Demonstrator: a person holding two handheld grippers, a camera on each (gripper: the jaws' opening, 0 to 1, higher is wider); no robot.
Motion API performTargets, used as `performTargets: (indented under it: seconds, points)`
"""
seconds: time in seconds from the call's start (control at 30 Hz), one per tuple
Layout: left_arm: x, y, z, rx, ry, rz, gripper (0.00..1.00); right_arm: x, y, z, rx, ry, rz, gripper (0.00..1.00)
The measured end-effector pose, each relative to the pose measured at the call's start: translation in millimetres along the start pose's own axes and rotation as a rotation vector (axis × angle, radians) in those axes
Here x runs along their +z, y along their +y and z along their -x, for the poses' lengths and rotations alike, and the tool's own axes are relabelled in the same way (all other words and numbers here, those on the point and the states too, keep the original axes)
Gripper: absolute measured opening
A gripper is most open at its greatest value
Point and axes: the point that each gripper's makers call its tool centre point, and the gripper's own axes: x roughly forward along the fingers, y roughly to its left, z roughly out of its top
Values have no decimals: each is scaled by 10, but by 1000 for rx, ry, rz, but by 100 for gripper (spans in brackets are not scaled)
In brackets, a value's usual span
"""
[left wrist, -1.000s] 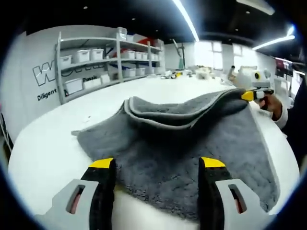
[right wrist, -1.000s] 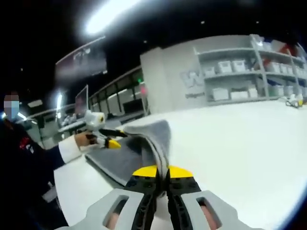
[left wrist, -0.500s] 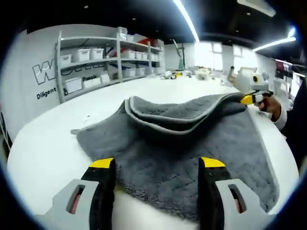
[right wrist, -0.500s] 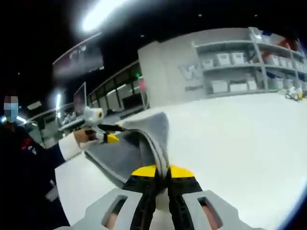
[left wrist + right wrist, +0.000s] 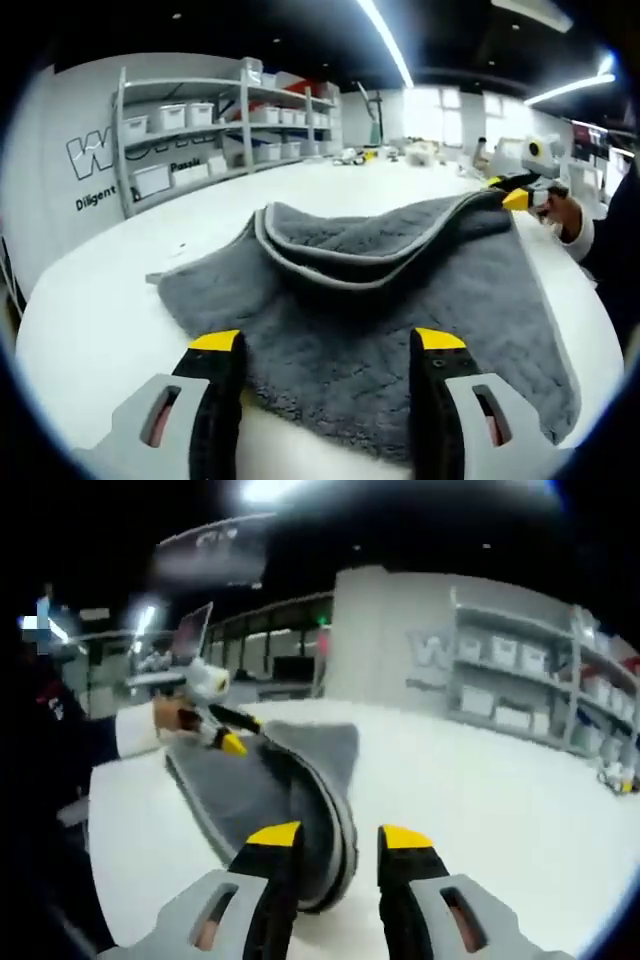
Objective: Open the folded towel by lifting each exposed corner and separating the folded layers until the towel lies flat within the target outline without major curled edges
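Two grippers worked a grey towel [image 5: 400, 310] on the white counter [image 5: 90, 310]. The left gripper [image 5: 327, 345] gaped apart above its near edge; the right gripper [image 5: 340, 837] stood open, blurred, beside a raised fold.

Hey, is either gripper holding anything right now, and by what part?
Nothing is gripped. The left gripper is open above the gray towel; the right gripper is open too, the towel's folded edge loose between its jaws.
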Motion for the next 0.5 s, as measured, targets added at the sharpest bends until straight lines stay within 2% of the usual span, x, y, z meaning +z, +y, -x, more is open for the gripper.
performTargets:
  seconds: [0.13, 0.2, 0.5]
  points:
    - [-3, -26, 6, 2, 2, -2, 66, 86, -10, -113, -23, 24, 175, 28]
    - [-10, -57, 14, 5, 2, -2, 66, 124, -4, -162, -24, 28, 223, 28]
    - [-17, -100, 27, 14, -3, 2, 65, 234, 20, -323, 5, 31, 292, 29]
